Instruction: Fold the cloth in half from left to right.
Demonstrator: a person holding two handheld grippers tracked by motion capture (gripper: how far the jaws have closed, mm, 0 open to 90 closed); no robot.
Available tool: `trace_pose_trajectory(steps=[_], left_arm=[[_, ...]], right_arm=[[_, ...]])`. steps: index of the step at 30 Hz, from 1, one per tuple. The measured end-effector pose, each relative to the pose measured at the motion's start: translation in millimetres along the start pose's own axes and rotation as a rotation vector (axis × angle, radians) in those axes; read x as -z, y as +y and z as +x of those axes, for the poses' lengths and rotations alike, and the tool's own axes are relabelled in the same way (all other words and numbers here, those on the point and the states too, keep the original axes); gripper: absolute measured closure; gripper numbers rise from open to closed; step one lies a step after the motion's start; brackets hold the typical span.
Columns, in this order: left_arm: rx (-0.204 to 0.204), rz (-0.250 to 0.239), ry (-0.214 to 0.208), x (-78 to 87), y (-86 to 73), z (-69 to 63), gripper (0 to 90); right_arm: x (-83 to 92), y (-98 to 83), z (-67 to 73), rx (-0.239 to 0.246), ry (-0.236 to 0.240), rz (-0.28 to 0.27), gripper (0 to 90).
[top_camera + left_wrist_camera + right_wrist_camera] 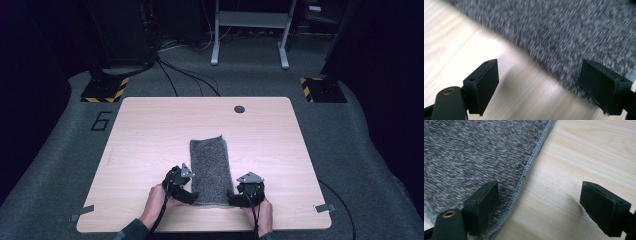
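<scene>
On the worktop [150, 125], near its front edge, my left tool [186, 186] and right tool [239, 196] flank a folded grey towel [210, 165], jaws apart, gripping nothing. The right gripper view reveals its stitched hem [529, 165]; from above the tools hide the near corners. The left gripper view is blurred, pile speckled grey-white.

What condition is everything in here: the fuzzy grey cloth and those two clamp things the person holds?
Grey cloth: folded into a long strip, lying flat on the table.
Left gripper: open, jaws astride the cloth's edge, not pinching it.
Right gripper: open, jaws astride the stitched edge, not pinching it.
Table: bare apart from the cloth.
</scene>
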State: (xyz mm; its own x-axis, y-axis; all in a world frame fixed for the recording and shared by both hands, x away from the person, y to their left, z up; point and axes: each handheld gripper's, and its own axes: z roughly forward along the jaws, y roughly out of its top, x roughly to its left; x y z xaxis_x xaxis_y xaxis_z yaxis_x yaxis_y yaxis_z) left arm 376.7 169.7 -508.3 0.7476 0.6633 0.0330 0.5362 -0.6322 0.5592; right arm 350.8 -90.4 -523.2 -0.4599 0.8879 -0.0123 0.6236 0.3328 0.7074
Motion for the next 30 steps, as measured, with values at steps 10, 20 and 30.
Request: trace_pose_trajectory(steps=[10, 20, 30], left_arm=[[-0.006, -0.005, -0.022, 9.2, -13.8, -5.7, 15.4], [0.101, -0.086, 0.027, 4.8, 25.0, 41.5, 14.5], [0.091, -0.013, 0.049, -17.5, 20.4, 44.2, 14.5]], right_arm=[[10.5, -9.5, 6.8, 0.022, 0.034, 0.010, 15.2], [-6.5, 39.9, -15.1, -0.008, 0.033, -0.034, 15.3], [-46.0, 54.4, -25.3, 0.018, -0.005, 0.051, 16.4]])
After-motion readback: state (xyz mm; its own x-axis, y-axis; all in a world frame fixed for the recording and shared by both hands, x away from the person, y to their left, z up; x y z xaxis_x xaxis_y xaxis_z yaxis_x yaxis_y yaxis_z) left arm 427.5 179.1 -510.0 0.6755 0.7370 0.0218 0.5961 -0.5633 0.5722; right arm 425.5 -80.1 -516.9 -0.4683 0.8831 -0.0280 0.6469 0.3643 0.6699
